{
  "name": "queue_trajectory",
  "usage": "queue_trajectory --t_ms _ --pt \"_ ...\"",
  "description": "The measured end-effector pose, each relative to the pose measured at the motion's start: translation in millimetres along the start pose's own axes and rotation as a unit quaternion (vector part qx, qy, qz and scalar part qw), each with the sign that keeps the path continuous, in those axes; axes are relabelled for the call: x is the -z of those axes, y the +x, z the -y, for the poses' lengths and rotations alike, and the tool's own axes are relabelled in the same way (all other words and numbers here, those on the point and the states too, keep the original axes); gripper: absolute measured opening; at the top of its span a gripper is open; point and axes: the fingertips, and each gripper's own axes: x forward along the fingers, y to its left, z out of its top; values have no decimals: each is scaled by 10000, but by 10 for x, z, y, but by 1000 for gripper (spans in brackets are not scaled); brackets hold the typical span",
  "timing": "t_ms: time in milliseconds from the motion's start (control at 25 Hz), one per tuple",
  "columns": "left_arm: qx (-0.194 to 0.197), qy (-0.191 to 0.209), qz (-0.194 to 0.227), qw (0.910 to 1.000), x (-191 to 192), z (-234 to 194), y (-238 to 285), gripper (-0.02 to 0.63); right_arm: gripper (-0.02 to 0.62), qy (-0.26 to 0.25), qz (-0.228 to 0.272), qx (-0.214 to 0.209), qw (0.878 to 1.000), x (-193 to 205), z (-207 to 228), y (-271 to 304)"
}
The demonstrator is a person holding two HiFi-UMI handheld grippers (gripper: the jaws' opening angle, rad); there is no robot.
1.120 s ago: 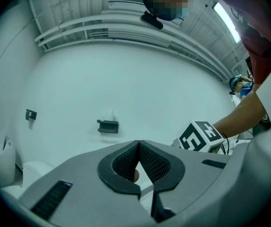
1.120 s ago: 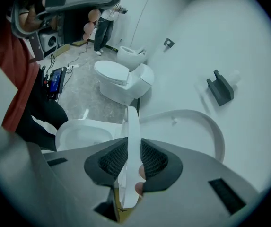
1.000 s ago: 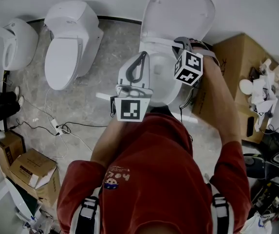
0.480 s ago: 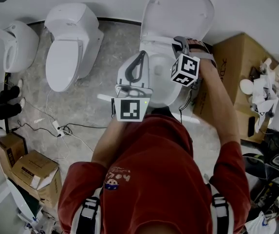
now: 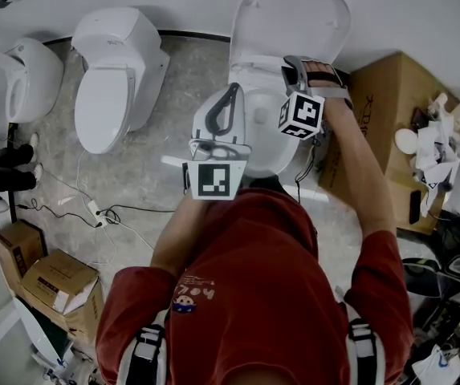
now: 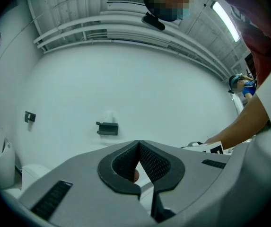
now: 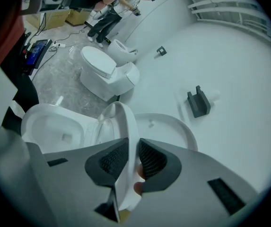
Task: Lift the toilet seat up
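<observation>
The white toilet bowl stands below me with its lid leaning back on the wall. My right gripper reaches in from the bowl's right side. In the right gripper view, the gripper is shut on the thin white seat ring. The ring stands up on edge between the open bowl and the lid. These jaws have just been closing, with the seat between the pads. My left gripper hovers over the bowl's left rim. It is shut on nothing and faces the bare wall.
A second toilet with its lid down stands to the left, with a urinal beyond it. A large cardboard box is close on the right. Cables and small boxes lie on the floor at left. A grey bracket hangs on the wall.
The right gripper's marker cube has shifted a little up and to the left as the hand turned. The left gripper has kept still.
</observation>
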Motion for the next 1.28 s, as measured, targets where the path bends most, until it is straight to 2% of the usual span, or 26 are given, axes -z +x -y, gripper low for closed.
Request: queue_trajectory --t_ms 560,1280 --pt "-18 -118 34 9999 4 26 130 11 69 -350 -211 658 9970 40 80 105" --pt "-73 -84 32 9999 1 3 157 12 71 -349 -494 784 9951 168 364 359"
